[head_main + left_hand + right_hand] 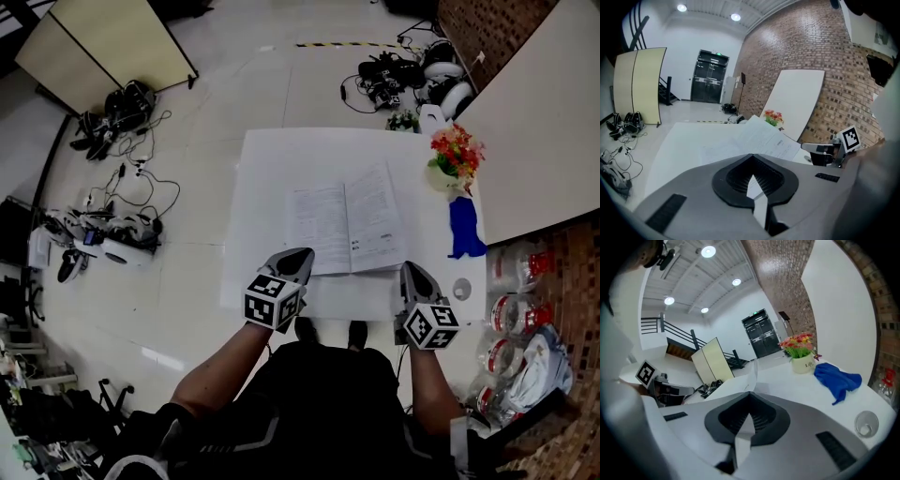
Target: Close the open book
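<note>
Two claws are in play, both at the near edge of the open white-paged book, which lies flat, pages up, around the middle of the white rectangular surface. The left claw sits at the book's near left corner, jaws pressed together with nothing between them. The right claw is just off the book's near right corner, jaws likewise closed and empty. Whether either tip touches the paper, I cannot tell. Off the book's far right corner stands a white pot of red and orange flowers. A crumpled blue cloth lies just right of the book. A small clear round container sits beyond the book's near right corner.
</note>
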